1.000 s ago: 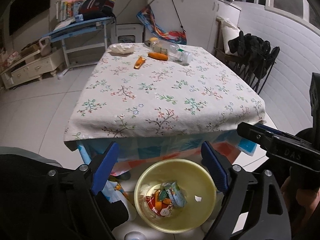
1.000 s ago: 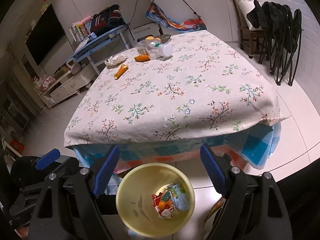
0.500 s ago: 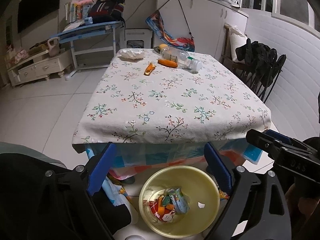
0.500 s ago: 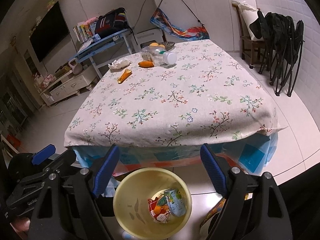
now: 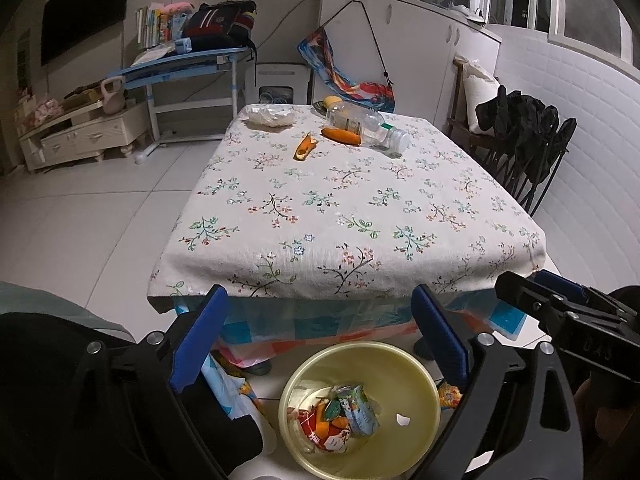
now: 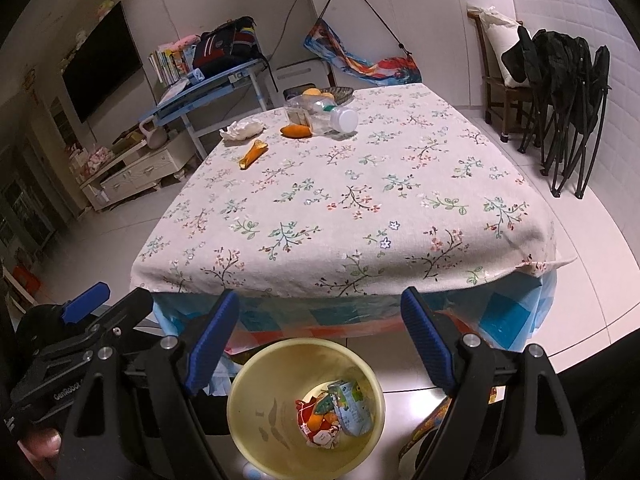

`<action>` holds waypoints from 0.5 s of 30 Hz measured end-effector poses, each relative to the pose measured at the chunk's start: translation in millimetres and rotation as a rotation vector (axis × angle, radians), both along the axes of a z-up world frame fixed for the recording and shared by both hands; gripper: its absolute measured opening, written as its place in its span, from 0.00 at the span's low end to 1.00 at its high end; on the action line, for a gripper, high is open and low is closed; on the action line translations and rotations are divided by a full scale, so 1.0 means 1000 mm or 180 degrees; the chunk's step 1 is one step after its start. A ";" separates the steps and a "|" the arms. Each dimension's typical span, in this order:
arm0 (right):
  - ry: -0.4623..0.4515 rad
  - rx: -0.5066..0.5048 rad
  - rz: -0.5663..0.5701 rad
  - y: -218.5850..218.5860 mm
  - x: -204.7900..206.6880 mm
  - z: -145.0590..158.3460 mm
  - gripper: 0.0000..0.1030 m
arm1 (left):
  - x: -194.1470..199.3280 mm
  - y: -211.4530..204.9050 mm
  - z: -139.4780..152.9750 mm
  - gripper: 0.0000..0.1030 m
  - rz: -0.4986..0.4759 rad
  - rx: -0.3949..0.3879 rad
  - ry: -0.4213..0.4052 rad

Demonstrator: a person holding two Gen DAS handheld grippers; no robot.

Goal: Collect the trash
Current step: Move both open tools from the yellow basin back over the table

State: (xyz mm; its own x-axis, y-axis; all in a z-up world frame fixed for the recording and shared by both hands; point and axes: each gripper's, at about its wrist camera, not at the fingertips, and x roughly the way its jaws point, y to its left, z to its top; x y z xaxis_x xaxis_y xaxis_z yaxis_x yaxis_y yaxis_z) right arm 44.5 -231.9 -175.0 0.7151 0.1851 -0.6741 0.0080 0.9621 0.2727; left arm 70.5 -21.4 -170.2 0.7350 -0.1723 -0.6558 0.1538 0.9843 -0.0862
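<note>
Yellow bin (image 5: pixel 360 408) sitting on the floor under both empty, spread tools (image 5: pixel 320 344) (image 6: pixel 320 340), the bottle (image 5: pixel 366 124) and peel (image 5: pixel 305 146) are lying across the tabletop (image 5: pixel 340 216), risking a roll-off during reaching.

Your table (image 5: pixel 472 204) wears a pale beige cloth printed with small sprigs in green, red and blue on dark twigs; beneath its hem hangs an underlayer checked in light blue, teal and orange-red; below you sits a pale yellow bin (image 5: pixel 416 384) with red, orange and green-and-white wrappers (image 5: pixel 340 416) in its bottom, plus one white scrap (image 5: pixel 402 420); at the table's far end you have an orange carrot (image 5: pixel 341 135), an orange peel (image 5: pixel 305 147), a clear bottle (image 5: pixel 366 126) with a white cap, and a crumpled white tissue (image 5: pixel 270 116); both grippers are black with blue pads on the jaws; the floor (image 5: pixel 80 216) is white tile.
</note>
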 end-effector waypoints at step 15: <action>-0.0187 -0.0072 0.0107 0.009 0.014 0.019 0.81 | 0.020 0.008 0.014 0.89 0.0087 -0.0075 -0.0100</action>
State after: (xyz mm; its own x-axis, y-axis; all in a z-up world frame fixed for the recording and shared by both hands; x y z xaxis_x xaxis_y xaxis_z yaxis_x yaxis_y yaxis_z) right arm 58.4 -222.7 -156.4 0.7473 0.1946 -0.6353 -0.0397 0.9675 0.2497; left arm 90.1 -13.0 -156.3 0.7599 -0.1670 -0.6282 0.1300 0.9860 -0.1049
